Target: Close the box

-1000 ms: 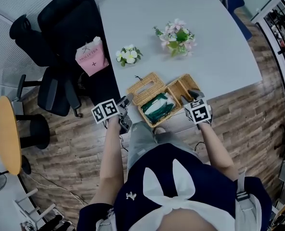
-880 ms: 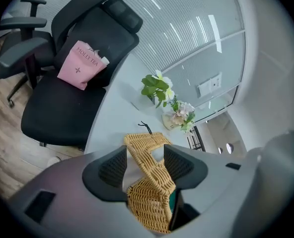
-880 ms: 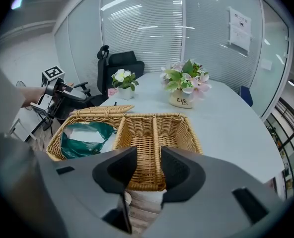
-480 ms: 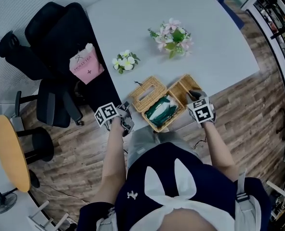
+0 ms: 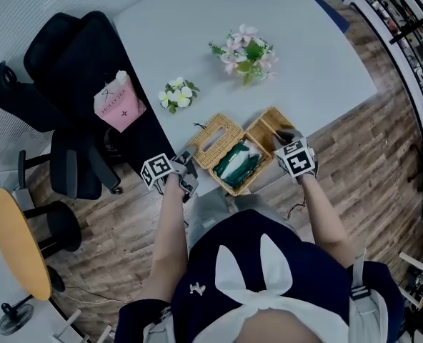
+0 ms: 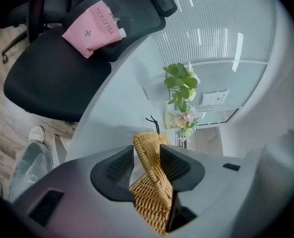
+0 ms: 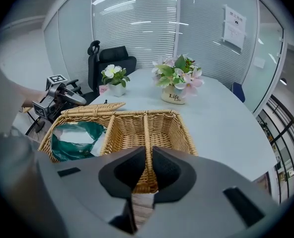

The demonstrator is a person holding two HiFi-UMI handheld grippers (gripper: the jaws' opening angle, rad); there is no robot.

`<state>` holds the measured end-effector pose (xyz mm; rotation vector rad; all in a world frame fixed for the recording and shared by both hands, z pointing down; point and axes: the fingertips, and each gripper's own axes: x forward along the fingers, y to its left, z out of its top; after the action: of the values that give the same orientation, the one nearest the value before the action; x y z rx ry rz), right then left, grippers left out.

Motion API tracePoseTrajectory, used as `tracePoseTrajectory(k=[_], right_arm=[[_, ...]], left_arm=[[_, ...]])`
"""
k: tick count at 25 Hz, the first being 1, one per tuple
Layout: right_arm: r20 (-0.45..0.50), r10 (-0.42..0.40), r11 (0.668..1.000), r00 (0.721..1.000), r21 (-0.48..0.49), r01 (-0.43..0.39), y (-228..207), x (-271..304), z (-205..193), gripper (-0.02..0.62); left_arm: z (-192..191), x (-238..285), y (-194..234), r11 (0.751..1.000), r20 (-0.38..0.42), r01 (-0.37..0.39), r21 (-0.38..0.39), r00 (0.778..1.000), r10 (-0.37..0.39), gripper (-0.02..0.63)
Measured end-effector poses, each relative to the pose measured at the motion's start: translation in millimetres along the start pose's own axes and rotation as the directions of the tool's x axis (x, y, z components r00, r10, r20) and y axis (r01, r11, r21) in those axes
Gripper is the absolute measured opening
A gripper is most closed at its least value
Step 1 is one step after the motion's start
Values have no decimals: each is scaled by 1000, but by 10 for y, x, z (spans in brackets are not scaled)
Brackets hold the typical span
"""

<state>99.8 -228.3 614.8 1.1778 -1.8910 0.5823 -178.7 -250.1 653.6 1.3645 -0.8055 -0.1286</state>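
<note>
We are looking at one wicker box sitting at the near edge of the pale table, right in front of the person. It is standing open. Its left lid is lying folded outward. The middle is showing a green packet. The right section, divided by a rib, is lying spread to the other side.

The left gripper is gripping the lid's braided edge. Its jaws have just been closing, and the pads are now looking pressed against the wicker. The right gripper is clamping the near rim of the right section, at the rib.

A second ago both pairs of jaws were standing wide around the same edges. Since then the left gripper has been sinking and rolling, while the right one is keeping its place. The box itself is not shifting on the table.

We are counting one box, one packet, two grippers, and two flower arrangements: the small white one and the pink bouquet. One pink bag is resting on a black chair.
</note>
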Motion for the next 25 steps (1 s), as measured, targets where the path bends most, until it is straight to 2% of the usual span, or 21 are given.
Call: tracePoseTrajectory(k=[3,10,25], right_arm=[[0,3,1000,1000,-13,-3,-6,-2,3,46],[-5,11,1000,1000,-19,-11,-8,23,-7,44],[-2,27,999,1000,-23,-27,13,19,-13,43]], left_arm=[[10,-1,-8,1000,7,8,-5,1000,-8,158],[40,-14,-33,1000,38,28,12,999,-28,150],[139,-157,-319,985,60,35,168,997,-45,127]])
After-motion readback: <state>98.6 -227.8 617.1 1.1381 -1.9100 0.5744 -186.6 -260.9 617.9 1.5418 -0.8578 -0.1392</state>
